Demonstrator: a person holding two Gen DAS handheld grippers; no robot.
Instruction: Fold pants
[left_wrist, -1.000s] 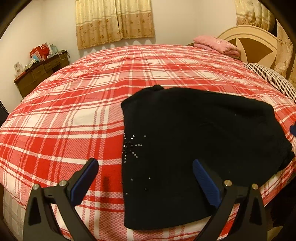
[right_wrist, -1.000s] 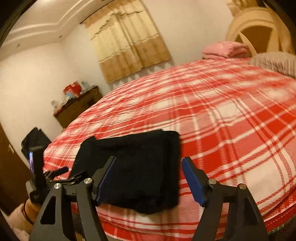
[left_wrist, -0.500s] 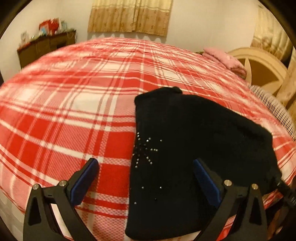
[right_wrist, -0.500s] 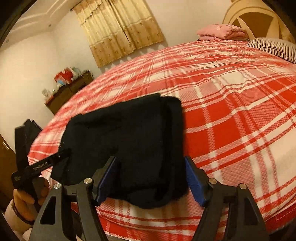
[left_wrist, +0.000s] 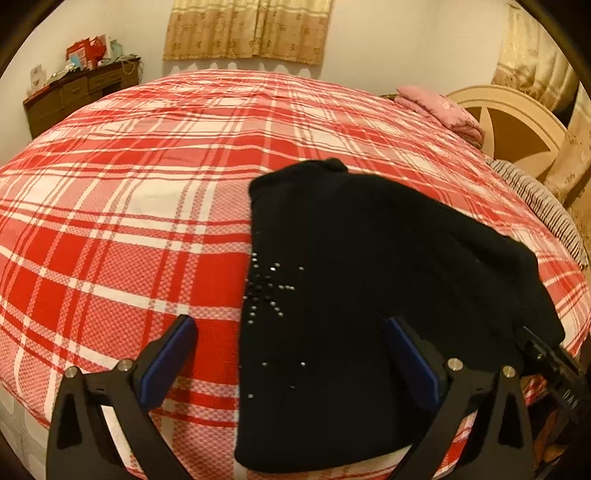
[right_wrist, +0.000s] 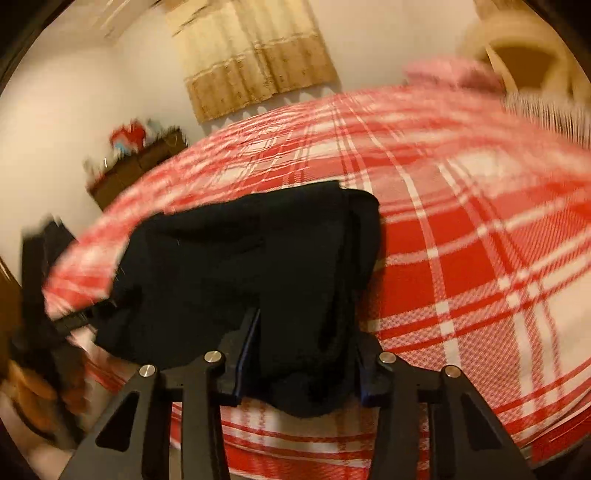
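The black pants (left_wrist: 369, 277), folded into a thick pad with small silver studs, lie at the near edge of the red plaid bed (left_wrist: 147, 184). My left gripper (left_wrist: 291, 362) is open and empty, its jaws spread over the pants' near left corner. In the right wrist view the pants (right_wrist: 240, 266) fill the middle. My right gripper (right_wrist: 303, 358) is closed down on the pants' near right edge, with cloth bunched between the blue pads. The right gripper's body (left_wrist: 554, 365) shows at the left view's right edge.
A wooden headboard (left_wrist: 517, 125), a pink folded cloth (left_wrist: 439, 107) and a striped pillow (left_wrist: 543, 206) are at the bed's right end. A dark cabinet (left_wrist: 74, 96) with clutter stands at the far left wall. Curtains (left_wrist: 251, 29) hang behind.
My right gripper has moved in and closed on the pants' right edge; it was open before. The left gripper stayed open and shifted slightly over the pants' left corner.
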